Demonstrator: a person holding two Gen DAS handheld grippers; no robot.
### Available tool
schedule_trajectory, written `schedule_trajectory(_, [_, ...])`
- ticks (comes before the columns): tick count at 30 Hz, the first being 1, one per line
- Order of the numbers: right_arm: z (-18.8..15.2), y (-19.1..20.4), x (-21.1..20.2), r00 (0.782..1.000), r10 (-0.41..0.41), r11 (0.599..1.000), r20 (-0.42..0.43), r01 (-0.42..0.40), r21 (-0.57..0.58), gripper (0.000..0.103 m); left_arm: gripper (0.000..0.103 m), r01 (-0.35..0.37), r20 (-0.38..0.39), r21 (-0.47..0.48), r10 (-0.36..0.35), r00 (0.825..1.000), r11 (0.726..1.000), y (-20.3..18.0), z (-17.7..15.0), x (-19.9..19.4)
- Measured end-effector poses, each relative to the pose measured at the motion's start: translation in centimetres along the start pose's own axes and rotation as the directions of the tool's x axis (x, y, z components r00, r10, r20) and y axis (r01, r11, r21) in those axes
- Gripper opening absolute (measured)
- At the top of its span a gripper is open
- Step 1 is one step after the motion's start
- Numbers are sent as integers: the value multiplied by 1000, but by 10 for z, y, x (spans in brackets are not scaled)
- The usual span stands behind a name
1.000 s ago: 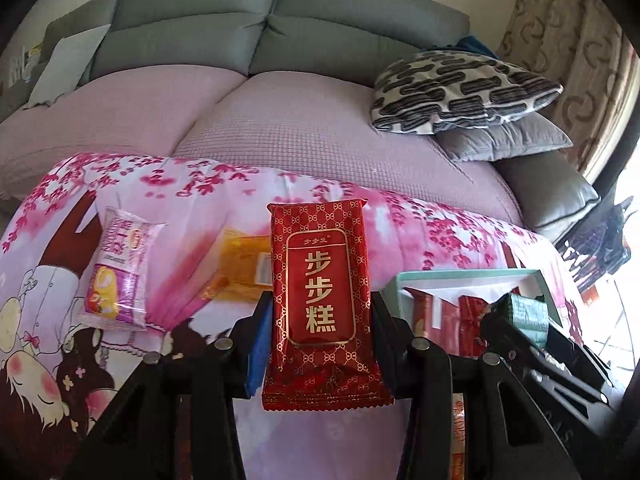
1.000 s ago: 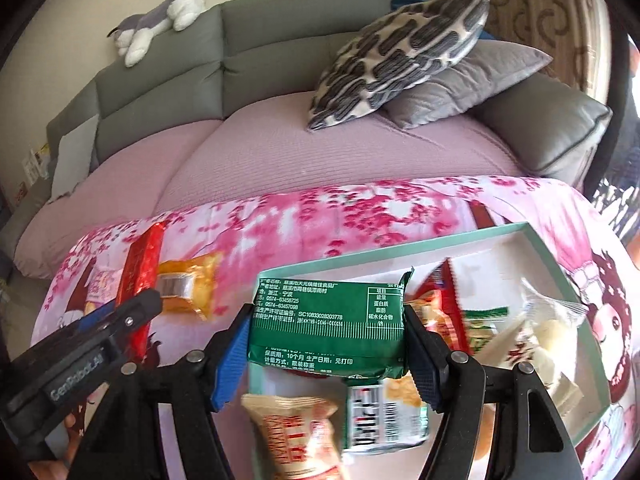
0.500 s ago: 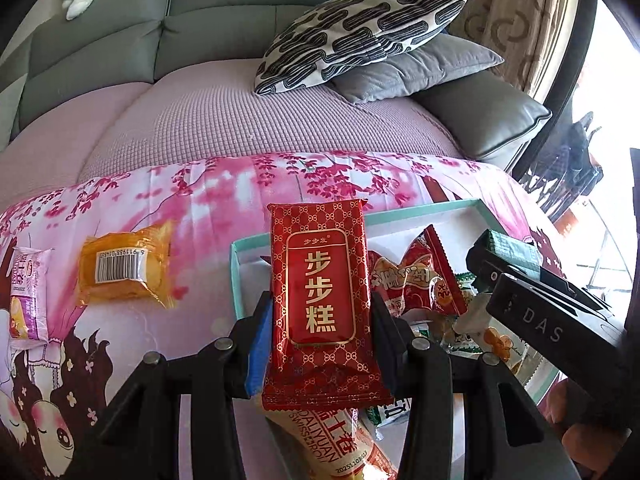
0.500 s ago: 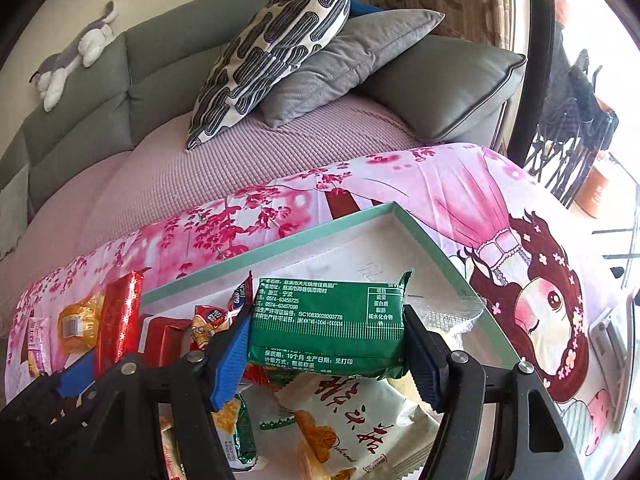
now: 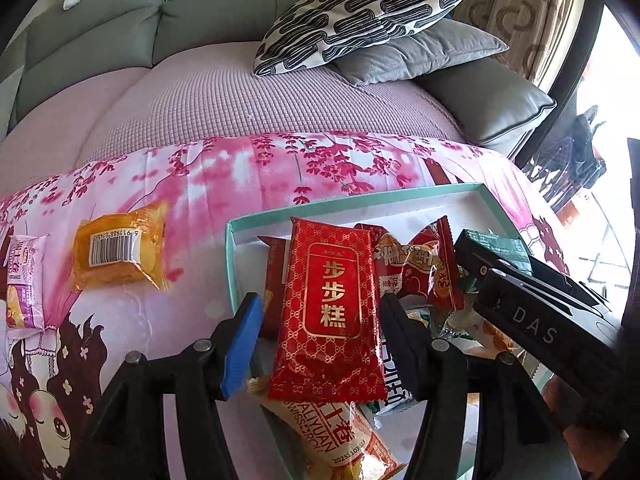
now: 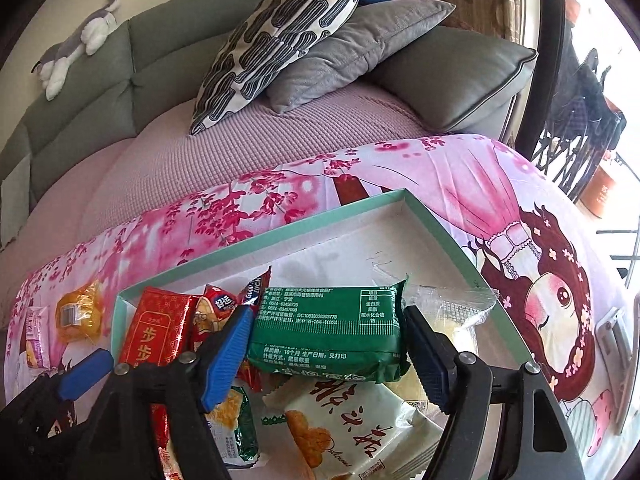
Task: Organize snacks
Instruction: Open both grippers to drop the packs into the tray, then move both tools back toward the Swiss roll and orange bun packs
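My left gripper (image 5: 320,344) has opened; the red cake packet (image 5: 330,312) lies loose between its spread jaws, over the left end of the teal-rimmed box (image 5: 360,200). It also shows in the right wrist view (image 6: 156,328). My right gripper (image 6: 326,352) stands open around the green packet (image 6: 328,328), which rests on the snacks in the box (image 6: 440,232). Several packets fill the box's near half. An orange packet (image 5: 120,252) and a purple-white packet (image 5: 24,280) lie on the pink cloth left of the box.
The pink cartoon cloth (image 5: 280,168) covers the table. Behind it is a sofa with a mauve seat cover (image 5: 260,92), a patterned cushion (image 5: 360,12) and a grey cushion (image 5: 420,52). The box's far right part (image 6: 400,240) is bare. A window and railing are at the right.
Both grippers swung right from the cloth to over the box. Both have now opened, and the red and green packets have dropped from their jaws onto the snacks in the box.
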State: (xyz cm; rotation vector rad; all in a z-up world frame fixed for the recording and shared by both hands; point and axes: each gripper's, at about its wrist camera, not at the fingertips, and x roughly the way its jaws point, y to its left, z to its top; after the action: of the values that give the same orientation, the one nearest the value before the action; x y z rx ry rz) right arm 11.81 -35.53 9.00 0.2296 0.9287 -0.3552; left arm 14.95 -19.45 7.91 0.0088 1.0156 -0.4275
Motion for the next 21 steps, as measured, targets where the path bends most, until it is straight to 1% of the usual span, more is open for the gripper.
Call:
schedule_trajectory(3, [-1,-1,0,1000,4,1000,-7,-4,2,81,68,-4,7,-22,4,1000,1000,8,1,-6])
schedule_trajectory(6, [-1,-2,-1,1000,3,1000,-10,-2,4,83,76,-23,7,-41,23,1000,999,15,1,-10])
schedule_trajectory(8, [-1,-3,-2,1000,9,1000,-9,-9,6,97,76,-38,11,-47,39,999,998,19,0,-13])
schedule_trajectory(10, [-2,-2,-5,1000,9,1000,-4,-9,4,102,76,-48,13,-55,48,999,997,22,0,-15])
schedule_trajectory(11, [-2,-1,-6,1000,5,1000,-1,-5,-1,102,77,-51,13,-61,52,999,997,23,0,-15])
schedule_trajectory(13, [-3,1,-9,1000,5,1000,5,-5,-11,103,85,-58,17,-74,59,998,996,27,-1,-17])
schedule_trajectory(15, [-4,2,-13,1000,8,1000,10,-7,-12,103,87,-72,24,-86,74,997,994,30,-2,-19])
schedule_trajectory(17, [-5,2,-15,1000,24,1000,14,-24,-2,103,90,-91,35,-100,95,995,991,34,-3,-21])
schedule_trajectory(18, [-6,1,-17,999,31,1000,17,-31,3,103,96,-100,44,-108,105,994,989,36,-3,-23])
schedule_trajectory(19, [-6,1,-19,999,32,999,20,-32,7,103,99,-108,52,-114,115,992,988,38,-4,-25])
schedule_trajectory(21, [-8,2,-21,999,28,1000,25,-28,12,103,101,-126,66,-121,135,989,985,41,-4,-28])
